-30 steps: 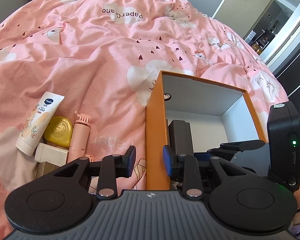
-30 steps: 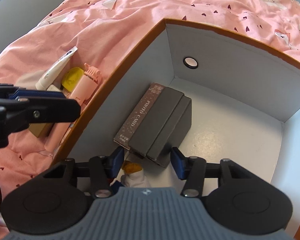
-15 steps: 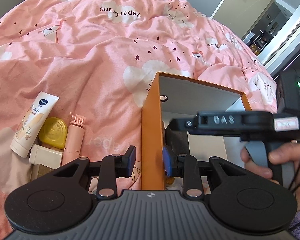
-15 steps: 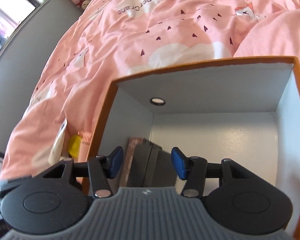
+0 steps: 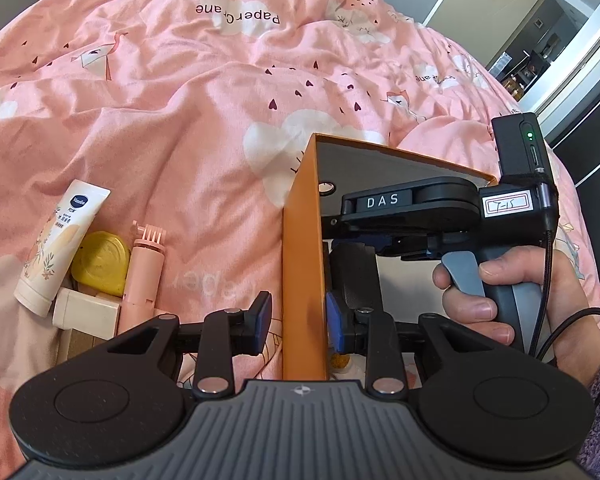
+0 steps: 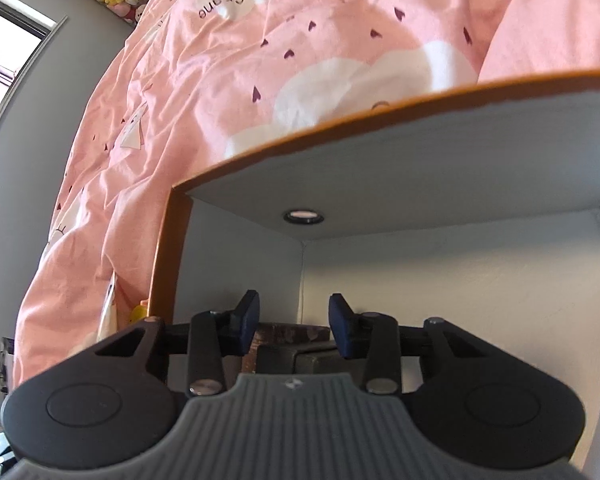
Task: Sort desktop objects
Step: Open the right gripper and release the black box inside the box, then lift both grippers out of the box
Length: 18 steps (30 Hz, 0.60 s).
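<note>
So far the sorting looks partly done. Inside the orange box [image 5: 302,264] stand a dark grey case [image 5: 354,276] and a brown patterned booklet [image 6: 288,330] beside it, and a small yellow-topped thing [image 5: 340,360] shows at the box floor.

Left out on the bed [image 5: 188,92] are four things, possibly more: one white tube [image 5: 58,240], one yellow round case [image 5: 100,262], one pink brush-tipped stick [image 5: 145,268] and one white block [image 5: 86,314], huddled together well apart from the box.

The left gripper [image 5: 296,322] clamps its jaws on the box's near wall, steadying it.

The right gripper [image 6: 294,322] has just been closing its jaws; they stand apart above the grey case with nothing gripped.
</note>
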Available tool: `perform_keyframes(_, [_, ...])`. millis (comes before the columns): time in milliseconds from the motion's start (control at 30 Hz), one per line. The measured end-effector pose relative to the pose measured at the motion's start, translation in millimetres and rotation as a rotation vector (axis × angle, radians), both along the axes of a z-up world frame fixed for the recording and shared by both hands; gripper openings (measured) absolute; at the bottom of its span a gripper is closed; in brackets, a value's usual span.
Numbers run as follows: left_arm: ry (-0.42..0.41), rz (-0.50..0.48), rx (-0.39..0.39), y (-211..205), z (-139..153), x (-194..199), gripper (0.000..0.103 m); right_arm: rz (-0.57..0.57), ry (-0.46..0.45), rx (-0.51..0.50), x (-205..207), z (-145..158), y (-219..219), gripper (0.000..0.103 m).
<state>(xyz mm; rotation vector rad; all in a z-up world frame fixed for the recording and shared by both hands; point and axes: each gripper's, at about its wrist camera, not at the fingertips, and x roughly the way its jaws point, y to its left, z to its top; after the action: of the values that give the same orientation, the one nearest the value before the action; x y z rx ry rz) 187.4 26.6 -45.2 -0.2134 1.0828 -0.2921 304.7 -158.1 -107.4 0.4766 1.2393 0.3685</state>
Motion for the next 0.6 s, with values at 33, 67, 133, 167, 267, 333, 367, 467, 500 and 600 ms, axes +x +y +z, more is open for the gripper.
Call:
perform_keyframes(33, [0.002,0.001,0.002,-0.5,-0.4,0.1,0.033,0.012,0.01,0.005,-1.5,-2.3,1.3,0.037])
perform_keyframes(67, [0.004,0.001,0.004,-1.1,-0.8,0.1,0.033,0.012,0.01,0.005,-1.5,-2.3,1.3,0.036])
perform_keyframes(133, [0.006,0.003,0.009,-1.5,-0.8,0.1,0.033,0.028,0.016,0.007,-8.1,-4.2,3.0,0.036])
perform_keyframes(167, [0.007,0.002,0.008,-1.4,-0.8,0.0,0.033,0.032,0.016,0.007,-9.8,-3.7,3.1,0.036])
perform_keyframes(267, [0.007,0.001,0.013,-2.4,-0.9,-0.6,0.033,0.042,0.012,0.001,-11.1,-1.6,4.1,0.036])
perform_keyframes(333, [0.008,0.001,0.018,-3.5,-1.3,-0.8,0.033,0.05,-0.01,-0.023,-11.3,-0.4,6.9,0.036])
perform_keyframes(367, [0.006,0.0,0.022,-4.1,-1.3,-1.1,0.033,0.053,-0.023,-0.033,-12.1,1.2,8.1,0.037])
perform_keyframes(467, [-0.007,-0.005,0.034,-5.0,1.1,-4.1,0.033,0.062,-0.092,-0.082,-17.5,12.8,11.0,0.037])
perform_keyframes(500, [-0.012,-0.005,0.034,-5.1,2.3,-5.4,0.033,0.062,-0.092,-0.082,-17.5,12.8,11.0,0.037])
perform_keyframes(600, [-0.026,-0.009,0.027,-5.3,6.2,-9.6,0.033,0.044,-0.178,-0.179,-30.7,33.1,8.9,0.037])
